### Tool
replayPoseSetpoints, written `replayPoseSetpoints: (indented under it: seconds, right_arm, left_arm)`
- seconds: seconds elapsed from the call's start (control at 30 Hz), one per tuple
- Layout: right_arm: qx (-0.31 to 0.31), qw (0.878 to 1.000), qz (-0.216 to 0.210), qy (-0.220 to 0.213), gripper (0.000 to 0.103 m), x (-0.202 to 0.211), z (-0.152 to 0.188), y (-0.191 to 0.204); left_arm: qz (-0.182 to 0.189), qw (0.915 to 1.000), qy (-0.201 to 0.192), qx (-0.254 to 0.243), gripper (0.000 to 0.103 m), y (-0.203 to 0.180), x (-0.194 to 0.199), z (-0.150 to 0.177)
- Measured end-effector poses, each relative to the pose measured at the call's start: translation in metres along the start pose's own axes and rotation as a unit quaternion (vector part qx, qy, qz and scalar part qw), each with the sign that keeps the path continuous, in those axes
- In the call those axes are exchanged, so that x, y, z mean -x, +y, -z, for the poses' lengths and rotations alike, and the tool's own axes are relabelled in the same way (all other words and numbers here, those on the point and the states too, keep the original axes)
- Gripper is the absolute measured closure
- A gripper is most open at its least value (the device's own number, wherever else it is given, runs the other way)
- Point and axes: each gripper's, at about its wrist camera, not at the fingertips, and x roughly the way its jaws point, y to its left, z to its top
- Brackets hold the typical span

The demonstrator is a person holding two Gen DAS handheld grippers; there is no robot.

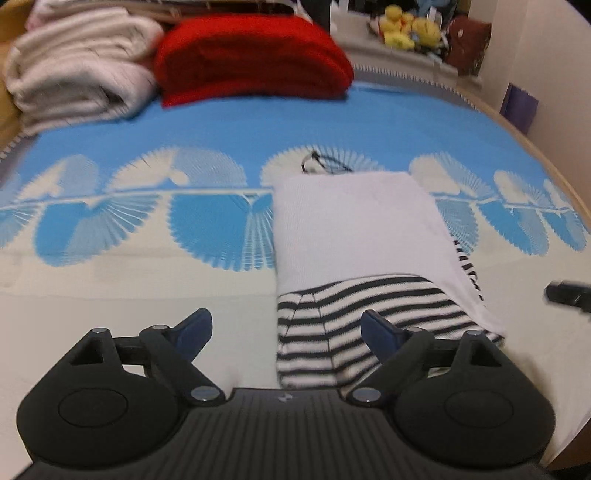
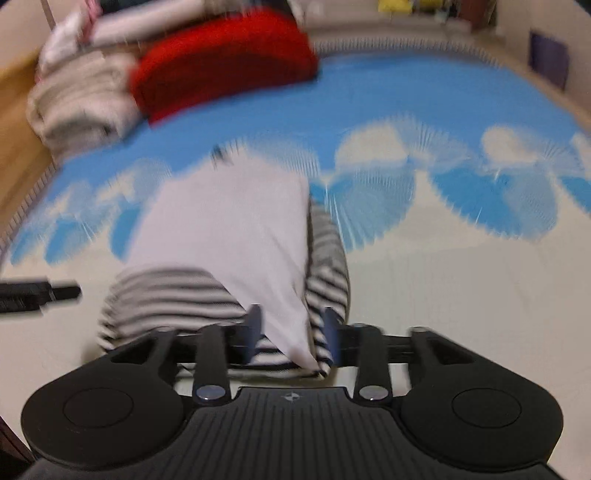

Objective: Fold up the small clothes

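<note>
A small garment lies folded on the bed cover: a white panel (image 1: 354, 229) (image 2: 229, 229) over black-and-white striped fabric (image 1: 347, 317) (image 2: 166, 295). My left gripper (image 1: 286, 326) hovers over its near left corner, jaws wide apart, nothing pressed between the blue pads. In the blurred right wrist view, my right gripper (image 2: 291, 328) stands partly open around the garment's near right corner; the cloth lies between the fingers with gaps on both sides. Each gripper's dark tip shows at the edge of the other's view.
The bed cover (image 1: 184, 122) is blue with white fan shapes, cream near me. A red folded blanket (image 1: 251, 59) and a cream stack of blankets (image 1: 77, 70) sit at the far side. Glasses (image 1: 325, 164) lie just beyond the garment. Yellow plush toys (image 1: 410, 27) sit on a shelf behind.
</note>
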Motion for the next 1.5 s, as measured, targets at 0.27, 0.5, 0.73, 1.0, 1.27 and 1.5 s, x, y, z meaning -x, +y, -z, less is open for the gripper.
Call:
replayPoseSetpoints:
  seconds: [0.27,0.5,0.73,1.0,1.27,1.5]
  right_arm:
    - [0.032,0.991,0.005,-0.128,0.048,0.103,0.059,0.020]
    - [0.037,0.983,0.026,-0.176,0.030,0.127,0.099,0.034]
    - [0.031,0.985,0.038,-0.165,0.016,0.125,0.105,0.043]
    - [0.031,0.987,0.051,-0.146,0.009,0.113,0.104,0.055]
    - [0.053,0.989,0.057,-0.129,0.003,0.104,0.104,0.069]
    - [0.024,0.991,0.050,-0.122,0.003,0.100,0.104,0.067]
  left_arm:
    - [0.001,0.9965,-0.078,0.030,0.000,-0.012,0.097,0.059]
    - [0.017,0.9893,-0.144,-0.022,0.000,-0.046,0.127,0.099]
    - [0.006,0.9911,-0.132,-0.016,0.000,-0.054,0.121,0.102]
    - [0.009,0.9952,-0.095,0.023,0.000,-0.045,0.110,0.101]
    - [0.008,0.9956,-0.082,0.046,0.000,-0.040,0.104,0.103]
    - [0.011,0.9957,-0.080,0.044,0.000,-0.046,0.101,0.105]
